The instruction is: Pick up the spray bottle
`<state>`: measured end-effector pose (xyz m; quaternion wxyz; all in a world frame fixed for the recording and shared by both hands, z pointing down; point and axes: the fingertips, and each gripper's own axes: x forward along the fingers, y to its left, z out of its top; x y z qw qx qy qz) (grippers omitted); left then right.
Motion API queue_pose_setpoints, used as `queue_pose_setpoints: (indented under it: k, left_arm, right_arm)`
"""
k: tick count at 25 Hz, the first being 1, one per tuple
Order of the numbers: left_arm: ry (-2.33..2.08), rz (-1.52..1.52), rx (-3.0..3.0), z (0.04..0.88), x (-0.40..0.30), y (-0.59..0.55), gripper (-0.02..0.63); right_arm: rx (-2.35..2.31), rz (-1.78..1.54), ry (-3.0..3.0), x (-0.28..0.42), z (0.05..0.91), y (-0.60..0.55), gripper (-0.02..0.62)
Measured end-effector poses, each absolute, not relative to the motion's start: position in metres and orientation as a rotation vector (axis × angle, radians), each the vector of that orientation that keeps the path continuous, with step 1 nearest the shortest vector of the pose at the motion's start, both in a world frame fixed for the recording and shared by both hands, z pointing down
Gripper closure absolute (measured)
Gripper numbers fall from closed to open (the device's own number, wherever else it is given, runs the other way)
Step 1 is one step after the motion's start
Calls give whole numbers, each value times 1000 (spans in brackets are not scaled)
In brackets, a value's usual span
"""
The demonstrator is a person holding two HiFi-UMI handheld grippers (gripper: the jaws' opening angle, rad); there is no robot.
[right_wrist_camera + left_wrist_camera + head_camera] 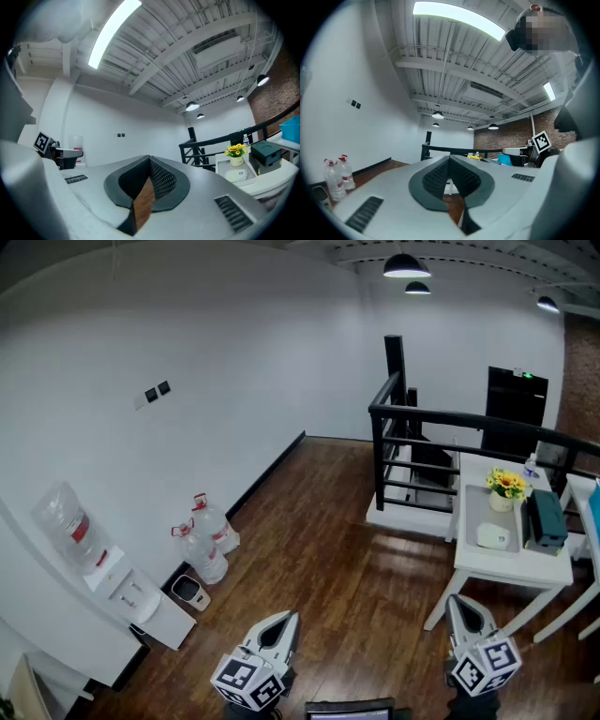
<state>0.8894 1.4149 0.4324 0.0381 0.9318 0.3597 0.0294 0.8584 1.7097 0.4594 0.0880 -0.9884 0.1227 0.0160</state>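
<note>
A small clear bottle [532,466] with a pale top stands at the far end of the white table [506,563] on the right; whether it is the spray bottle I cannot tell. The right gripper view shows that bottle [245,139] behind the flowers. My left gripper [289,619] is low at the bottom centre, shut and empty, over the wooden floor. At the bottom right my right gripper [456,601] is also shut and empty, just short of the table's near corner. In both gripper views the left gripper [450,159] and right gripper [150,159] have their jaws together, with nothing between them.
On the table are yellow flowers in a white pot [505,488], a dark green box [546,519] and a white rounded object [492,536]. A black railing [441,418] runs behind it. Two water jugs [206,540] and a water dispenser [94,563] stand along the left wall.
</note>
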Motion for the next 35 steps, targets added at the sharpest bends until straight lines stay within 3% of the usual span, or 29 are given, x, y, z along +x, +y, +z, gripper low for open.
queue_pose_setpoints:
  k: [10, 21, 35]
  left_arm:
    - [798, 6, 2904, 415, 877, 1197, 606]
    - [288, -32, 2968, 414, 807, 838, 606]
    - [-533, -102, 2926, 399, 726, 600, 606]
  right_arm:
    - [-2925, 48, 734, 899, 417, 1480, 588]
    - [-2771, 53, 1230, 936, 387, 1094, 588]
    - [-2273, 7, 1986, 952, 383, 735, 588]
